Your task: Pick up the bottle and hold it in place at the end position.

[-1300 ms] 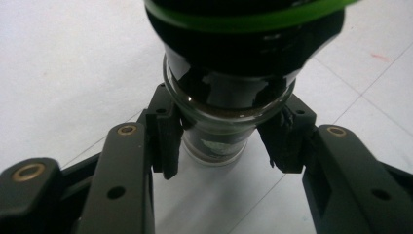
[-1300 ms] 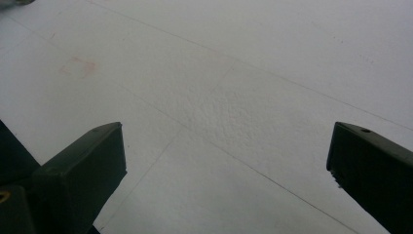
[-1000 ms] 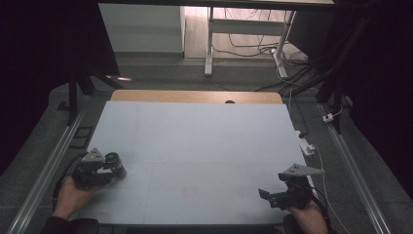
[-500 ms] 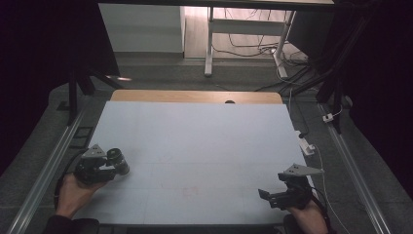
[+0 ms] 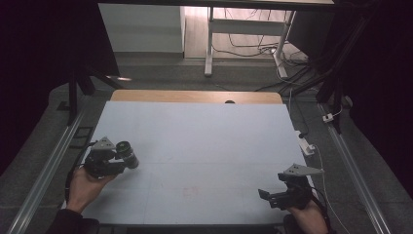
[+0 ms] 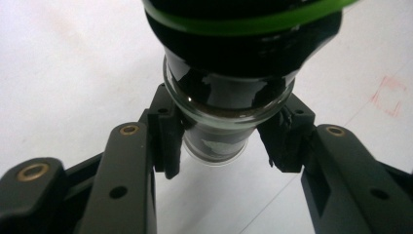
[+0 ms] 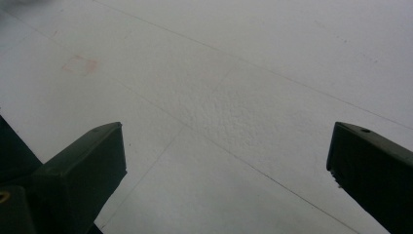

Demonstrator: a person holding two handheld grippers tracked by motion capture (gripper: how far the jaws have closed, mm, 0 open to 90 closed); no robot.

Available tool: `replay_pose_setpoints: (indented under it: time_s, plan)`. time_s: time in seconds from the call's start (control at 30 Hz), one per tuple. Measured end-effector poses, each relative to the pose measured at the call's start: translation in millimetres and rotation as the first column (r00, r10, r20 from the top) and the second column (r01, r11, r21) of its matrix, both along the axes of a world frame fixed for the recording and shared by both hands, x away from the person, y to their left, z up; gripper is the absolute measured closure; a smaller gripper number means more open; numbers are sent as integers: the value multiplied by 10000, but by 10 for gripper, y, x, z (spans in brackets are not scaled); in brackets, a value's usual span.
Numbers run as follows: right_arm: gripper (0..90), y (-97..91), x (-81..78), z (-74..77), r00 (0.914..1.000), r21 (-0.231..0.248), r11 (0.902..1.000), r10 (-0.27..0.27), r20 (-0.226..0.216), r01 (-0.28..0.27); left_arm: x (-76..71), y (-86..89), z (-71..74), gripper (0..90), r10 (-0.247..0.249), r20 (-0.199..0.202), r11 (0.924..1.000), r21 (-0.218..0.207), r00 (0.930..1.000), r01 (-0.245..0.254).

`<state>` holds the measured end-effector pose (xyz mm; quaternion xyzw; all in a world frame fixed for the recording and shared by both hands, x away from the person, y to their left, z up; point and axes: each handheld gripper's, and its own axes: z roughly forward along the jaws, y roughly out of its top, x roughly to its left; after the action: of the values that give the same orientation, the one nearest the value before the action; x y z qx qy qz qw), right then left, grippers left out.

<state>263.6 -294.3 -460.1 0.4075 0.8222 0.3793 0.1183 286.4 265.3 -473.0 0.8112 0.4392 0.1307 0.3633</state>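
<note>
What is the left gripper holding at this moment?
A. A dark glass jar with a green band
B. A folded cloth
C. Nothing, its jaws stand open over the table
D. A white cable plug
A: in the left gripper view the left gripper has its pads pressed on either side of the narrow end of the dark glass jar, which has a green band.

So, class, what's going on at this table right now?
A person works with two handheld grippers over a pale table. The left gripper is clamped on a dark glass jar with a green band, held just above the table. The right gripper has its jaws wide open, holding nothing.
</note>
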Motion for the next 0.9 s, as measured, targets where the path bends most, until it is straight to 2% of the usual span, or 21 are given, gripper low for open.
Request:
replay_pose_setpoints:
  time_s: [0.5, 0.8, 0.9]
  plan:
    - [9, -3, 1, -1, 10000, 66, 10000, -35, -21, 35, 248, -435, 136, 538, -457, -6, 9989, -140, 9990, 457]
    - [9, -5, 3, -1, 10000, 51, 10000, -38, -42, 39, 419, -685, 189, 538, -528, 65, 9986, -11, 9986, 528]
    - [9, -5, 3, -1, 10000, 50, 10000, -46, -42, 46, 490, -790, 209, 537, -637, 73, 9979, 148, 9979, 636]
